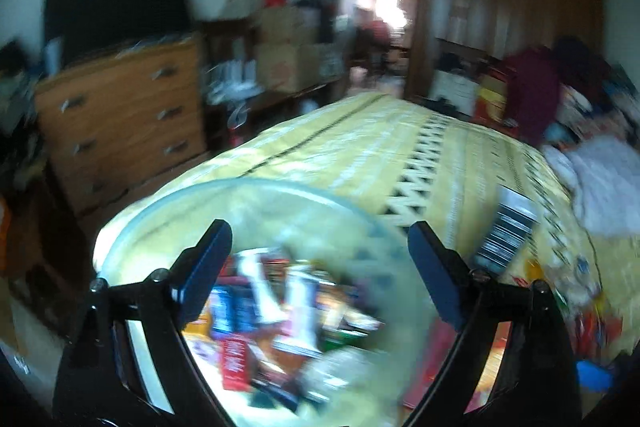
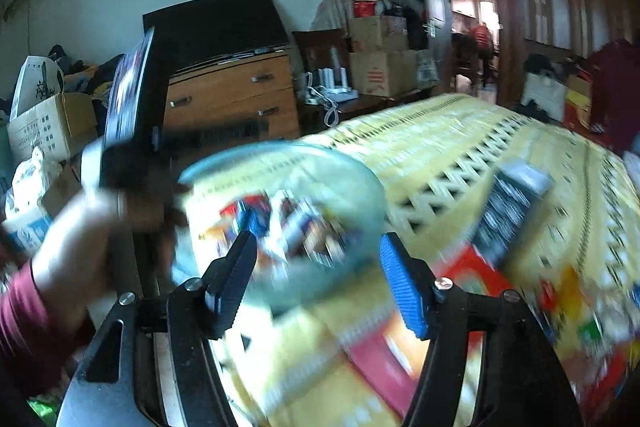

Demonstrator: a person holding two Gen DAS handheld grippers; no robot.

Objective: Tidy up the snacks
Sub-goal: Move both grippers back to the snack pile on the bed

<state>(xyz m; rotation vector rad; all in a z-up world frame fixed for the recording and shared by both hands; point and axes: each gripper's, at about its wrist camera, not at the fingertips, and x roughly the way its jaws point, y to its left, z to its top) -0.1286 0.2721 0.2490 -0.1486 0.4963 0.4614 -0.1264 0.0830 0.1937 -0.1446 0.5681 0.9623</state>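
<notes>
The clear plastic bowl (image 1: 132,223) is sitting on the near left part of the bed (image 1: 360,147), and snack packets (image 1: 256,299) are lying heaped inside it, too blurred to tell apart. The left hand-held gripper (image 1: 316,259) is hanging just above the bowl with its jaws standing wide and nothing between the pads. In the right wrist view, the right hand-held gripper (image 2: 318,279) is hovering over the bowl's near rim, its blue-padded jaws standing partly apart and gripping nothing.

A black-and-white striped snack box (image 1: 506,235) is lying on the yellow patterned bedspread to the right of the bowl, well clear of it. More packets, red and yellow (image 2: 400,355), are spread across the near right of the bed, smeared by motion. A person's hand (image 2: 76,247), with a dark red sleeve (image 2: 20,323) at the wrist, is showing at the left edge of the right wrist view, holding the left tool's handle.

Beyond the bed, a wooden chest of drawers (image 1: 120,119) is standing at the far left with a dark screen (image 1: 116,7) on top, and cardboard boxes (image 2: 380,59) are stacked near the doorway.
</notes>
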